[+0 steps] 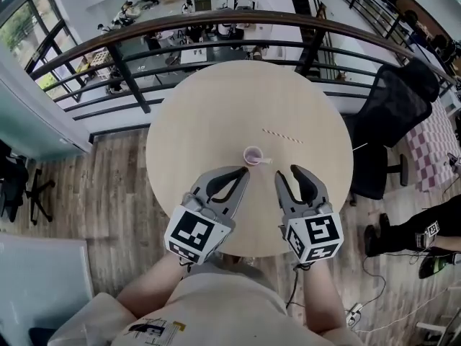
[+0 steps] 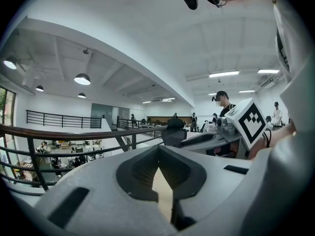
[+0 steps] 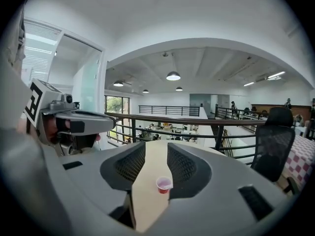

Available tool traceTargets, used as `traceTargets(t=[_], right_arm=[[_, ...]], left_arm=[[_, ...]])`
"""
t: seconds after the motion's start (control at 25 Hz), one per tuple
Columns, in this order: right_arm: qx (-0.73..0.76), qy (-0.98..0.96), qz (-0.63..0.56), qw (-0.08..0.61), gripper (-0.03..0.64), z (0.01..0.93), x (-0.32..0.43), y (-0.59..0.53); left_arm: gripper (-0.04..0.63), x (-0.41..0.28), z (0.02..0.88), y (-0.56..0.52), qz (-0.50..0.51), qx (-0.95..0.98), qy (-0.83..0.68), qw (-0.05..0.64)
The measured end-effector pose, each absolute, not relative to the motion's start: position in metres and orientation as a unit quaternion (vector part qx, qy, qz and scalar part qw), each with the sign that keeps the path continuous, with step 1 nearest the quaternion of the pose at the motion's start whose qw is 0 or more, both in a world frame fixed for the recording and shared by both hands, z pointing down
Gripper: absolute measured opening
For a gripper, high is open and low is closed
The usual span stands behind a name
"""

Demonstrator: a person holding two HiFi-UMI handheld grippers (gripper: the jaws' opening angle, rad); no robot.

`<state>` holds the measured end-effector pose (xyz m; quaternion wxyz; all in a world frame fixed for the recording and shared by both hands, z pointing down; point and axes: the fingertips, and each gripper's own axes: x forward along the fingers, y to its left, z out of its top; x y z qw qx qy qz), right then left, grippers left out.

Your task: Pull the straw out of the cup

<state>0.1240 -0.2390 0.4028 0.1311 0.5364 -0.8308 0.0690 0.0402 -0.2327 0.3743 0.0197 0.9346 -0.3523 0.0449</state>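
**Supervisor:** Report the location of the task item.

**Operator:** I see the thin red-and-white striped paper straw (image 1: 282,135) lying flat on the round, pale wood-grain table (image 1: 187,121). It is outside the small, pink-tinted translucent plastic cup (image 1: 253,155), at roughly 1 o'clock from it and apart from it. The cup stands upright near the table's middle.

**Supervisor:** Position relative to the fingers?

**Operator:** In the head view the cup sits at about 1 o'clock from the tip of the left gripper (image 1: 241,171) and at about 10 o'clock from the right gripper (image 1: 287,172), near both and touching neither. The straw lies beyond the cup, at 12 o'clock from the right fingertips and well clear of them. In the right gripper view I see the cup (image 3: 164,184) framed in the gap between the two jaws, ahead of their tips and towards the right-hand one.

**Supervisor:** Finger state?

**Operator:** The right jaws stand wide with nothing pressed between them. The left jaws meet at their tips and hold nothing; only a sliver of table shows below the contact line.

**Supervisor:** Materials and shapes?

**Operator:** The gripper bodies are smooth grey moulded plastic. The dark pads (image 3: 132,163) are curved and carry a fine cross-hatched texture. A black mesh-backed office chair (image 1: 392,114) stands at the table's 3 o'clock edge, and a dark metal railing (image 1: 216,27) with a brown top rail curves round the far side.
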Motion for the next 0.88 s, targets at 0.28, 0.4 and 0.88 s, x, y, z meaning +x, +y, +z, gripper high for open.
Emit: traceTargets(t=[0.28, 0.4, 0.88], right_arm=[[0.538, -0.824, 0.106, 0.141, 0.14, 0.44, 0.132, -0.266], [0.541, -0.819, 0.119, 0.15, 0.14, 0.458, 0.136, -0.28], [0.53, -0.801, 0.197, 0.198, 0.14, 0.564, 0.151, -0.331]], left_arm=[[0.012, 0.046, 0.398, -0.258, 0.056, 0.932, -0.356, 0.042], [0.012, 0.048, 0.417, -0.269, 0.075, 0.931, -0.355, 0.05], [0.012, 0.067, 0.508, -0.313, 0.131, 0.924, -0.342, 0.108]])
